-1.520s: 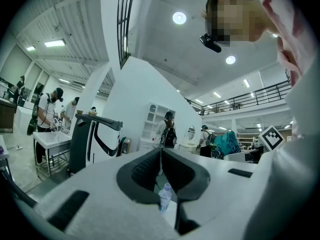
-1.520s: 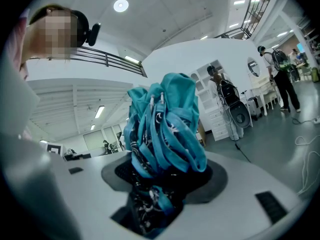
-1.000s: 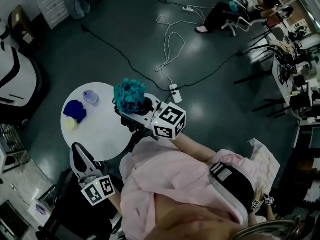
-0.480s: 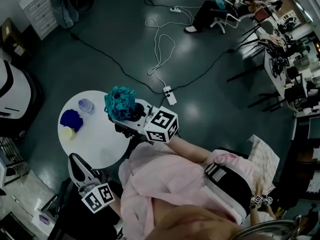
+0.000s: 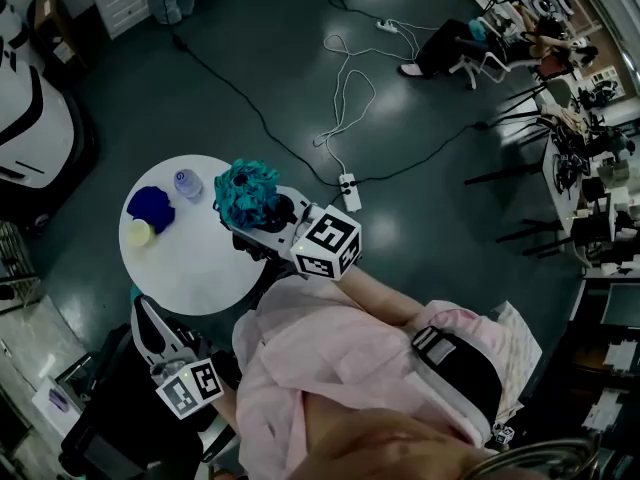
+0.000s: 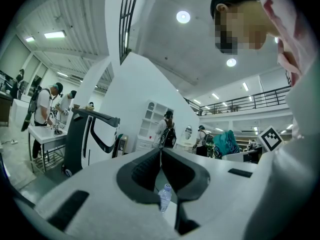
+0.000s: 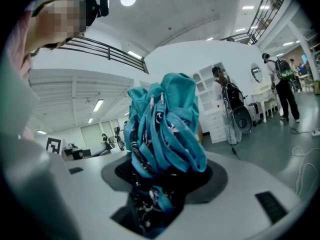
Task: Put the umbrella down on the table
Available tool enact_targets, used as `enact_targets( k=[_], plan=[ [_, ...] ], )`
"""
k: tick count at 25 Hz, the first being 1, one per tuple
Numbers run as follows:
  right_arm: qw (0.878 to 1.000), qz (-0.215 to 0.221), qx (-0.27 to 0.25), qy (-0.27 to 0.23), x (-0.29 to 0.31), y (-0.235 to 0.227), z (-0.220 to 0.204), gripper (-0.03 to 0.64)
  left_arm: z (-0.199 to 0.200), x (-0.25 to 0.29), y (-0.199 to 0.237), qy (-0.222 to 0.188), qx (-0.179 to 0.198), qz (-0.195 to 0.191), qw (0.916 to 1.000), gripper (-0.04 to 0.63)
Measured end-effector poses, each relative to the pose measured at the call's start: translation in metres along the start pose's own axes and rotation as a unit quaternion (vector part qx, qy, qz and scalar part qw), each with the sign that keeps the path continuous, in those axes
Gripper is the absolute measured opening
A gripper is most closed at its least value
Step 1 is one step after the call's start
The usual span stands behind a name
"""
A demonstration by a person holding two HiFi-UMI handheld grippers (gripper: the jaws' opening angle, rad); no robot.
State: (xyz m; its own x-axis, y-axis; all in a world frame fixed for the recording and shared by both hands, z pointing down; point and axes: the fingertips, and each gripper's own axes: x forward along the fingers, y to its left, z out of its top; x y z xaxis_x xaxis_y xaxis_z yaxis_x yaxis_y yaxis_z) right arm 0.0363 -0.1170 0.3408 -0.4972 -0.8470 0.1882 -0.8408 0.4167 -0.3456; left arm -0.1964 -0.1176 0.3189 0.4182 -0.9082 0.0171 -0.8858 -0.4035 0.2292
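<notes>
- The right gripper (image 5: pixel 266 210) carries the umbrella (image 5: pixel 247 190). In the right gripper view its fingers (image 7: pixel 210 176) are clenched round the folded teal bundle (image 7: pixel 162 129), which sticks out ahead of them.
- From the head view the umbrella hangs over the right rim of the round white tabletop (image 5: pixel 195 268). It looks lifted rather than resting, though its height cannot be judged.
- The step in hand is the carry-in, and the set-down is not yet done.
- The left gripper (image 5: pixel 143 310) waits at the near edge. Its fingers (image 6: pixel 142 171) are pressed together on nothing, and the bottle (image 6: pixel 164 196) shows only through the gap below their tips.
- The bottle (image 5: pixel 188 183), a blue bundle (image 5: pixel 150 206) and a yellow object (image 5: pixel 140 233) crowd the tabletop's left side. The middle and near part is bare.
- Next move, as I judge it: bring the umbrella inward over that bare part, lower it until it lies along the surface, then release the fingers. Keep it off the rim so it cannot roll off.
</notes>
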Motion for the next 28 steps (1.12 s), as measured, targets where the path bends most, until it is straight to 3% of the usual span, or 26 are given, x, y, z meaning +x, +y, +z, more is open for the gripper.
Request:
enact_targets(
  k=[6, 10, 14, 22, 28],
  plan=[
    [0.998, 0.031, -0.04, 0.025, 0.006, 0.01, -0.004, 0.247, 0.003, -0.016, -0.002, 0.001, 0.006, 0.03, 0.9995, 0.023],
    [0.995, 0.033, -0.082, 0.038, 0.006, 0.0, -0.006, 0.247, 0.0, -0.004, -0.015, -0.014, 0.01, 0.019, 0.9997, 0.022],
    [0.989, 0.054, -0.11, 0.081, 0.013, 0.0, -0.022, 0.247, 0.004, -0.011, -0.027, -0.007, 0.019, 0.044, 0.9988, 0.023],
    [0.969, 0.094, -0.18, 0.139, 0.053, 0.031, -0.074, 0.247, -0.003, -0.032, -0.004, 0.002, 0.017, 0.067, 0.9976, 0.023],
    [0.941, 0.126, -0.249, 0.193, 0.076, 0.047, -0.112, 0.247, -0.001, -0.038, -0.001, 0.009, 0.016, 0.068, 0.9975, 0.023]
  ],
)
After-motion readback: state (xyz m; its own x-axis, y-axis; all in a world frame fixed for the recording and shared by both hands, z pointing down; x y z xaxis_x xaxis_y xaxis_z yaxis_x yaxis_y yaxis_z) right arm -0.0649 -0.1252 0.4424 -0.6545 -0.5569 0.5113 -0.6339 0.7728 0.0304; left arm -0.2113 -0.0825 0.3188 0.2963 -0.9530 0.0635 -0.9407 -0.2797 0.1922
